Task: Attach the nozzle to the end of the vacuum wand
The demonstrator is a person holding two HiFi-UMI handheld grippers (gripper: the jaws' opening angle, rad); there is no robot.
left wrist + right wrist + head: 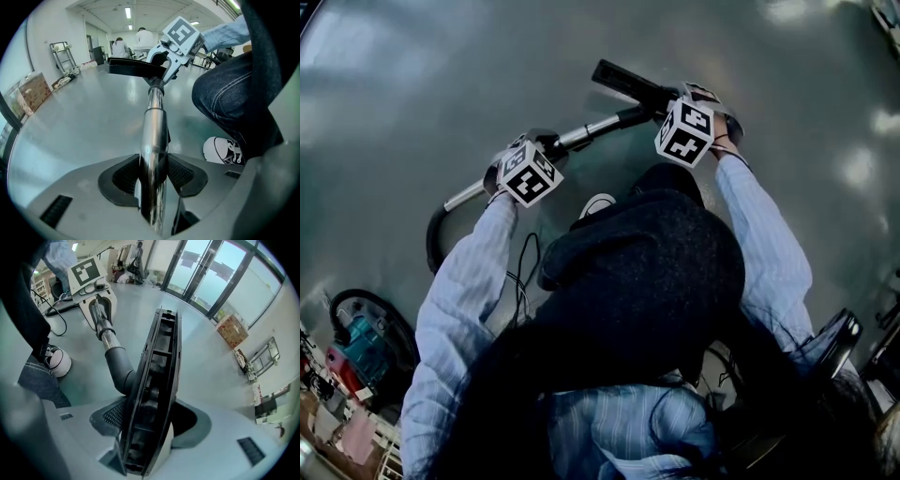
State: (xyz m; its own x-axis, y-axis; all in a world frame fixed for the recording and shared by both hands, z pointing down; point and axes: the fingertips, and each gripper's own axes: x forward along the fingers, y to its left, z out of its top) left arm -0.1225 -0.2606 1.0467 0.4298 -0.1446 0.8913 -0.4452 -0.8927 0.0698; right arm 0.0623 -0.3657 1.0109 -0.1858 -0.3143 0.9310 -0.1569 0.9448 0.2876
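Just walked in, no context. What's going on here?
A person holds a gripper in each hand. The left gripper has its jaws clamped on the metal vacuum wand. The right gripper has its jaws clamped on the nozzle, which is held on edge. The nozzle's grey neck already meets the wand's end. Whether it is fully seated can't be told.

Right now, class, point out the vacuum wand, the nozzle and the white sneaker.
vacuum wand (153, 131), left gripper view, on its shiny metal tube.
nozzle (157, 380), right gripper view, on its open underside.
white sneaker (215, 150), left gripper view, on its toe cap.
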